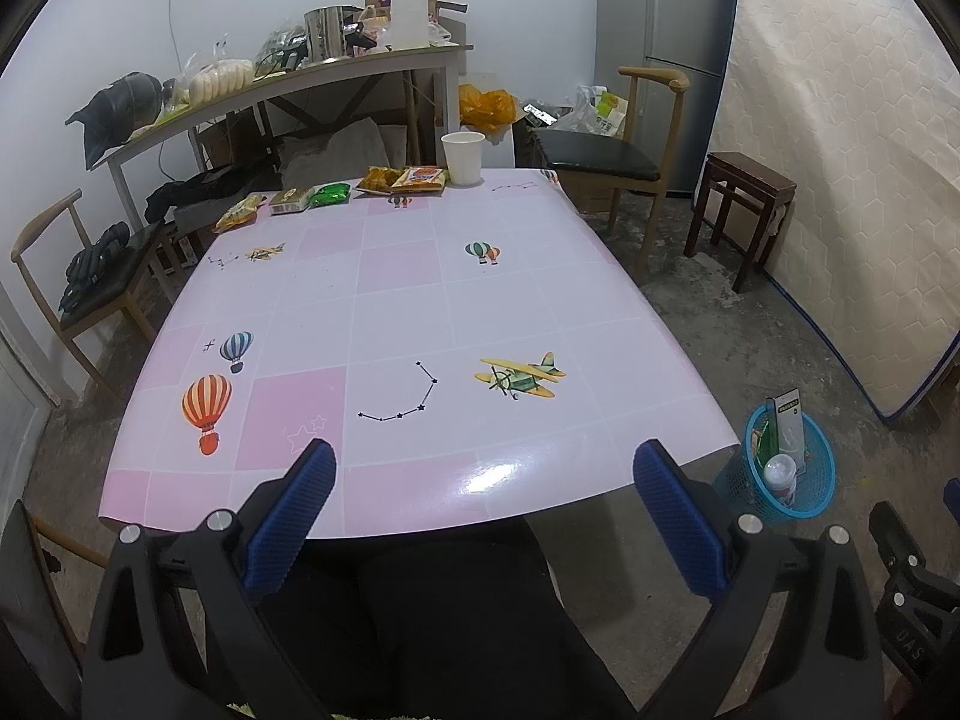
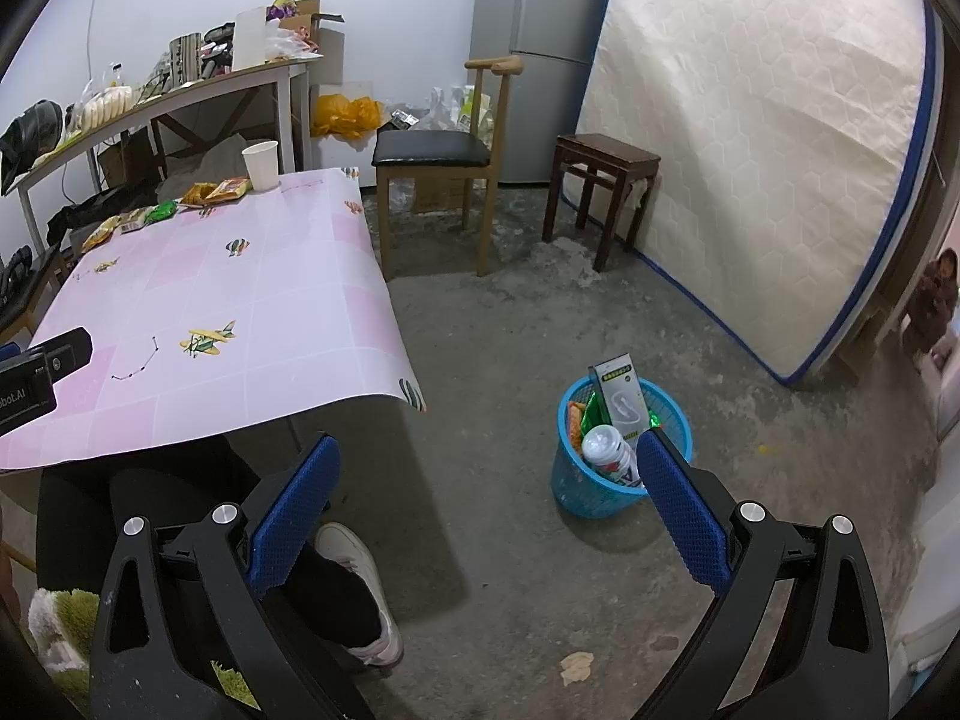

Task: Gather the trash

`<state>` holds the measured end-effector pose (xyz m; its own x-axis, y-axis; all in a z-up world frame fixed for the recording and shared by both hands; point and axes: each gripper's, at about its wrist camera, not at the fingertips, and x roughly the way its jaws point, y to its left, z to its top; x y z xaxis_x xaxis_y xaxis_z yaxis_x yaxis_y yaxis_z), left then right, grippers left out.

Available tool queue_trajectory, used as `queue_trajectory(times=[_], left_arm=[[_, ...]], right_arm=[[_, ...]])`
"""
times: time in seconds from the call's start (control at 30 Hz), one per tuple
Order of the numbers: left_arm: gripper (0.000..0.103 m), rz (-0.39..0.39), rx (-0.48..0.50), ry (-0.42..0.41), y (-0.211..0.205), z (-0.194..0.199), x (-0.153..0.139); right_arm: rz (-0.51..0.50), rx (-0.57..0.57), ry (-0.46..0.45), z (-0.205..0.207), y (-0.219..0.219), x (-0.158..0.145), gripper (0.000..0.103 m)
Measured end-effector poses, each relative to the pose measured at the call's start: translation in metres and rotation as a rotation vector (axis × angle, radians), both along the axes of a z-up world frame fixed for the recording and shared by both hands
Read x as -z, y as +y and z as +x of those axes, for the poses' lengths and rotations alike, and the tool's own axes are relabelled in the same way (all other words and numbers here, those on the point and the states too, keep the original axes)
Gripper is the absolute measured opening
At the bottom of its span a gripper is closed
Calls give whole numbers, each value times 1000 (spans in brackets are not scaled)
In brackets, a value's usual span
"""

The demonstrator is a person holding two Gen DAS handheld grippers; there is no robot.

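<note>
**Two grippers empty, trash at the far edge**

Both grippers hang with fingers spread wide, gripping nothing. The left gripper [image 1: 483, 474] hovers over the near edge of the table [image 1: 420, 312]. Well ahead of it, along the far edge, lie five snack packets [image 1: 327, 195] in a row, with a paper cup [image 1: 463, 157] just beside them on the right. The right gripper [image 2: 489, 468] is off the table, above the floor; the blue basket [image 2: 621, 489], already holding a bottle [image 2: 609, 450] and a box [image 2: 624, 402], stands just ahead by its right finger.
</note>
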<state>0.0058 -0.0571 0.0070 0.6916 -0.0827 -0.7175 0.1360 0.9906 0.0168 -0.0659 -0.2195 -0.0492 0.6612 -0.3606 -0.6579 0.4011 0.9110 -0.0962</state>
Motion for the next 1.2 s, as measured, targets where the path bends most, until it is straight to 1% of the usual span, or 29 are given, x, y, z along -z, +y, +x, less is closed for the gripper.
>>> queue_trajectory(times=[1.2], left_arm=[[97,1,-10,-4,2,3,0]], right_arm=[[2,-12,0,5,-1,-2,95]])
